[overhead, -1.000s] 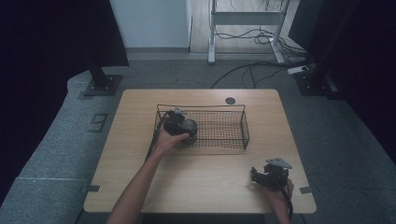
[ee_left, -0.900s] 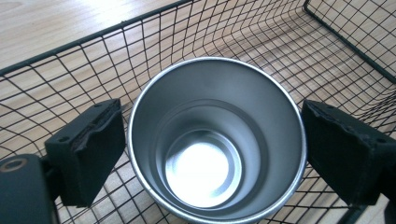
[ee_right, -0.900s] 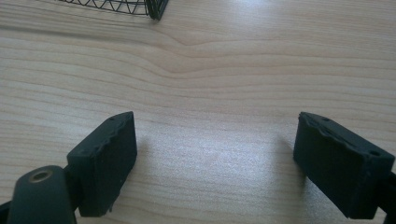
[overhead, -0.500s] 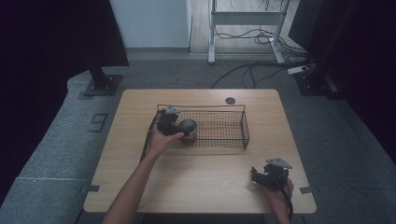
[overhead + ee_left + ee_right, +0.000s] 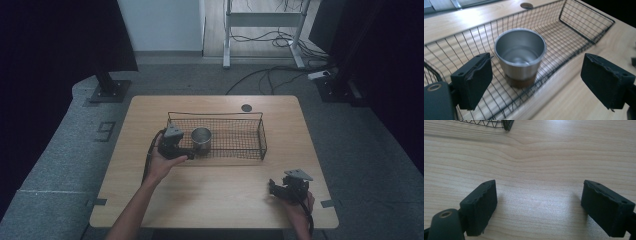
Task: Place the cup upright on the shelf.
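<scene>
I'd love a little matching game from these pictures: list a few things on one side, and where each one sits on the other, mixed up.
Things:
1. metal cup
2. wire basket
3. left tongs
4. right tongs

Places:
A. over bare wood near the table's front right corner
B. at the basket's left end, open beside the cup
C. upright inside the basket, left part
D. on the middle of the table

Pairs: 1-C, 2-D, 3-B, 4-A

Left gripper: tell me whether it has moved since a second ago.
Yes. The left gripper has drawn back from the cup, out over the wire basket's near-left rim.
</scene>
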Motion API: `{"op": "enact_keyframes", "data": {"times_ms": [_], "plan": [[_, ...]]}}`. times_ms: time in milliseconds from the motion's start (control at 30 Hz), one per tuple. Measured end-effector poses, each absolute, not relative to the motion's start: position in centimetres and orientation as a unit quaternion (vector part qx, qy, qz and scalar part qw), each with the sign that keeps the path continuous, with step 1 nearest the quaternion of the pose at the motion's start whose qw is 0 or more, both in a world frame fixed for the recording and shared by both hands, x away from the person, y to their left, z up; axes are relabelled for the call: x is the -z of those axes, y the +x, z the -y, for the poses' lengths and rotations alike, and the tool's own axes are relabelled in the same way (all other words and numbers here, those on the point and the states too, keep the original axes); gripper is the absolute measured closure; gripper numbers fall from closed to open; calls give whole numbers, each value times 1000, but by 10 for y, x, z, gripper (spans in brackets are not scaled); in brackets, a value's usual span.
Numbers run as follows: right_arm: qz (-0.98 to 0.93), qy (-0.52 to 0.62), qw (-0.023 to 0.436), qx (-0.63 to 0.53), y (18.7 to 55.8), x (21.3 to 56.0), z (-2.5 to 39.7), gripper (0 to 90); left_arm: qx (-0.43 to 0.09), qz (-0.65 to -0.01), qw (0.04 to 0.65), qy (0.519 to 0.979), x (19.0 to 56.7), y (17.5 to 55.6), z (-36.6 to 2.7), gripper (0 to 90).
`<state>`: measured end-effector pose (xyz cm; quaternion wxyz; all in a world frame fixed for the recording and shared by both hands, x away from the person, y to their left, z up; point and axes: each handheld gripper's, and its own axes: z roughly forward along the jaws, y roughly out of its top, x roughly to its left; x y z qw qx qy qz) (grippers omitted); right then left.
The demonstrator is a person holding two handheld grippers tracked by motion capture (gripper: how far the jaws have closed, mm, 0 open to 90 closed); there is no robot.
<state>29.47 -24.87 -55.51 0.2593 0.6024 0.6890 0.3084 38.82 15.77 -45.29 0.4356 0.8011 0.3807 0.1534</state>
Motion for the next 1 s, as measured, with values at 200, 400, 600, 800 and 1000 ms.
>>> {"op": "enact_keyframes", "data": {"times_ms": [200,400,600,800,1000], "plan": [[-689,602,260,-308,295,555,249,133,-153,-375,440,802,464,363,-171,108],[-689,602,260,-308,295,555,249,133,-152,-376,437,803,478,341,-182,108],[-689,602,260,-308,295,555,249,133,-157,-380,419,810,495,324,-190,122],[-689,602,260,-308,295,555,249,134,-141,-397,421,804,514,311,-202,125],[-689,602,261,-308,295,555,249,134,-135,-405,416,803,527,302,-210,132]]}}
